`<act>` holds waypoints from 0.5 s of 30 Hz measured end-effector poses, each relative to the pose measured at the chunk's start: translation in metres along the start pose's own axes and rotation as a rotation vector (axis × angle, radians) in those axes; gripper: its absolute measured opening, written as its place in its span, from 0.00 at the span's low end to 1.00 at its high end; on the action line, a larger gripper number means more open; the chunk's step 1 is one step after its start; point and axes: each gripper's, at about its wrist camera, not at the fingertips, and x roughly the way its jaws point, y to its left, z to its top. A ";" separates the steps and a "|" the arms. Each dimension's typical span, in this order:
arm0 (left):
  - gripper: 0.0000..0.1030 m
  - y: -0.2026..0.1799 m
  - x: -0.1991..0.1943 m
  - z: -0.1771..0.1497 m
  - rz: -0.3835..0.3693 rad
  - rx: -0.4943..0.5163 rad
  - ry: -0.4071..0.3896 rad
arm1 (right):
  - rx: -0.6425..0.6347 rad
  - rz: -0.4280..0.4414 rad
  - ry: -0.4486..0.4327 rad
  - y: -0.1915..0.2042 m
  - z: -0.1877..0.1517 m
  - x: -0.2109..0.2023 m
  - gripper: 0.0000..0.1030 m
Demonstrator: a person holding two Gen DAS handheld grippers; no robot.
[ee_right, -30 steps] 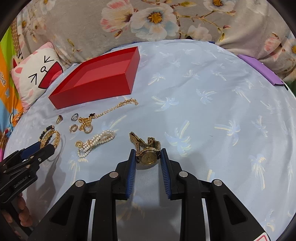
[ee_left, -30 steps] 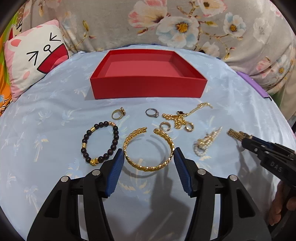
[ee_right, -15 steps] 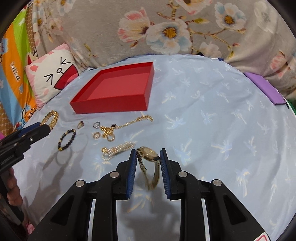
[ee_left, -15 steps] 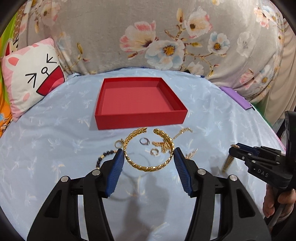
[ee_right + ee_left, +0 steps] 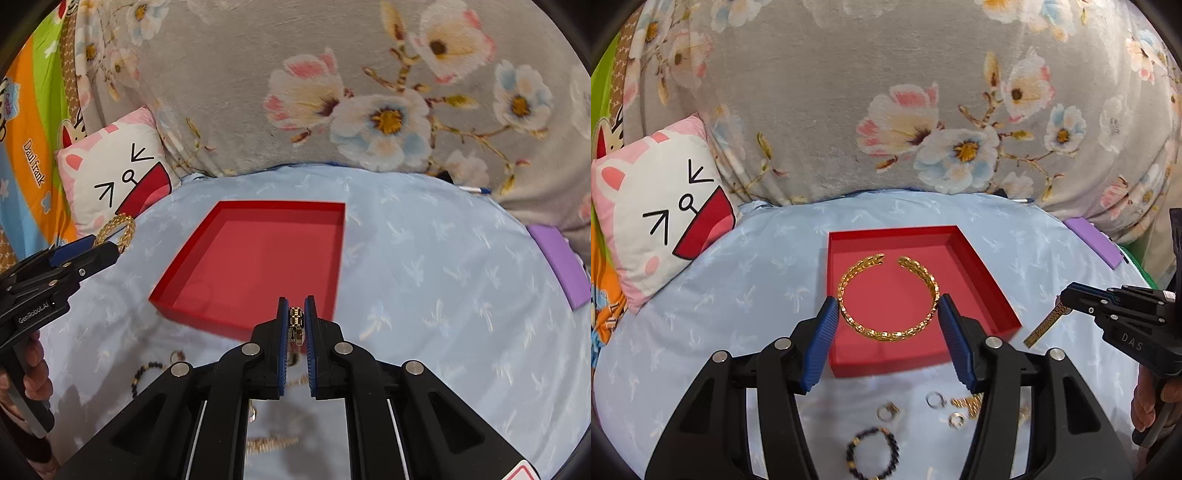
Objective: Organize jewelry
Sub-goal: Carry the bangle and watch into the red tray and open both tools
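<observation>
Two grippers are on our list, each carrying one piece above a bed spread with a pale blue sheet [image 5: 738, 295].

Far left: a cat-face cushion [image 5: 661, 206] leans against the grey floral blanket [image 5: 886, 110] at the head of the bed; in the right wrist view we also note a striped orange-and-blue cloth [image 5: 26, 147] beyond it.

Left of centre: the left gripper [image 5: 886, 317] has its blue pads [image 5: 822, 339] pressed against the outer sides of an open gold bangle [image 5: 888, 295], so we record it as clamped on that piece. The bangle is held in the air, its gap pointing away from the camera, and in the left wrist view it appears over the red tray [image 5: 982, 280]. From the right wrist view, the left gripper [image 5: 88, 251] and bangle [image 5: 116, 229] sit left of the tray [image 5: 184, 269], whose floor we see bare.

Centre, near edge: lying on the sheet beneath the left gripper are a dark beaded bracelet [image 5: 873, 448], three small rings [image 5: 888, 411] and a gold chain [image 5: 967, 402], partly hidden by the gripper's finger.

Right of centre: the right gripper [image 5: 296, 321] has its fingers nearly together, pinching a gold watch [image 5: 296, 325]. The left wrist view shows its strap [image 5: 1045, 326] dangling from the right gripper [image 5: 1067, 299], beside the tray's right wall and off the sheet.

Far right: a flat purple item [image 5: 1093, 242] lies at the sheet's edge.
</observation>
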 end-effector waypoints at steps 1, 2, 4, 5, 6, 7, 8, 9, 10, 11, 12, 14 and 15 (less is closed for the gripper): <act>0.52 0.002 0.004 0.003 0.003 0.001 0.000 | -0.008 -0.007 -0.004 0.002 0.008 0.007 0.08; 0.52 0.005 0.011 0.007 0.008 0.001 -0.001 | -0.013 -0.013 -0.004 0.004 0.014 0.013 0.08; 0.52 0.009 0.029 0.016 0.021 -0.001 0.009 | -0.011 -0.018 -0.003 0.005 0.028 0.026 0.08; 0.52 0.010 0.038 0.020 0.020 -0.003 0.019 | -0.012 -0.019 0.000 0.005 0.037 0.035 0.08; 0.52 0.013 0.050 0.025 0.015 -0.009 0.032 | -0.009 -0.019 0.003 0.004 0.044 0.043 0.08; 0.52 0.015 0.059 0.028 0.017 -0.018 0.042 | -0.008 -0.021 0.007 0.004 0.050 0.051 0.08; 0.52 0.017 0.071 0.032 0.016 -0.022 0.058 | -0.008 -0.024 0.013 0.003 0.058 0.062 0.08; 0.52 0.018 0.081 0.035 0.015 -0.026 0.068 | -0.004 -0.026 0.017 0.002 0.065 0.071 0.08; 0.52 0.021 0.093 0.038 0.020 -0.030 0.079 | -0.002 -0.032 0.019 0.001 0.072 0.080 0.08; 0.52 0.022 0.104 0.041 0.027 -0.032 0.090 | -0.003 -0.037 0.022 0.000 0.080 0.091 0.08; 0.52 0.025 0.118 0.045 0.030 -0.033 0.106 | -0.003 -0.039 0.027 -0.001 0.086 0.103 0.08; 0.52 0.028 0.142 0.050 0.039 -0.042 0.139 | -0.010 -0.053 0.040 -0.003 0.098 0.124 0.08; 0.52 0.030 0.156 0.051 0.039 -0.043 0.163 | -0.015 -0.059 0.046 -0.005 0.103 0.136 0.08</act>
